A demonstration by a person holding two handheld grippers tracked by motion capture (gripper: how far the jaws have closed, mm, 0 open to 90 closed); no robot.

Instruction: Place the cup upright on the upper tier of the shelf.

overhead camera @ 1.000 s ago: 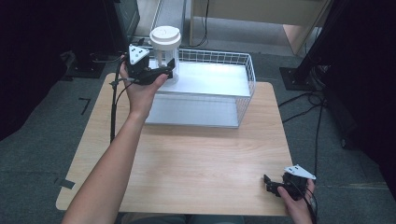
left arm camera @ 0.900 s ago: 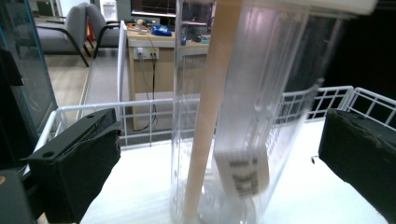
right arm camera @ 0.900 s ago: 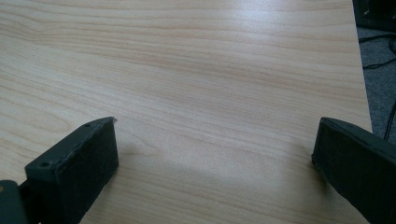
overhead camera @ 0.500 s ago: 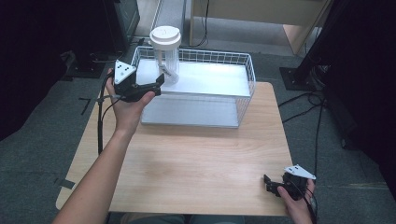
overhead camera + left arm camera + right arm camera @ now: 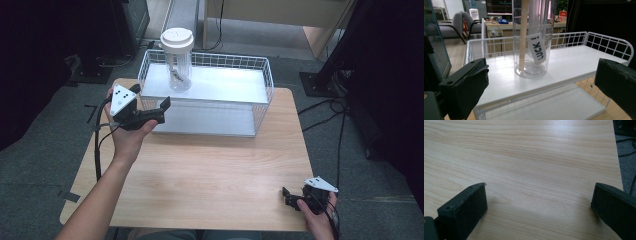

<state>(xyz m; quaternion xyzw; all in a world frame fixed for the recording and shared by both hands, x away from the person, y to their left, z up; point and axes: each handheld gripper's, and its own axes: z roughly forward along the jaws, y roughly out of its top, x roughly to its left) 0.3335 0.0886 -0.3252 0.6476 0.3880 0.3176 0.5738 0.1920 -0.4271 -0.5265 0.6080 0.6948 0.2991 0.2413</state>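
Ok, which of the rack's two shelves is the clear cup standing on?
The upper white shelf of the white wire rack, at its left end; the lower shelf holds nothing visible. The clear lidded cup stands upright.

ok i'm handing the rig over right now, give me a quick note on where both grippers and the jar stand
Left gripper: open, empty, held just off the front left corner of the white wire shelf rack.
Right gripper: open, empty, low over the light wooden table at its near right corner.
Clear plastic jar with white lid: upright on the rack's top shelf, back left, a "LUCK!" tag inside.
Done: jar stands on the rack, free of both grippers.
Left: nothing obvious; probably bring the left gripper to rest on the table.
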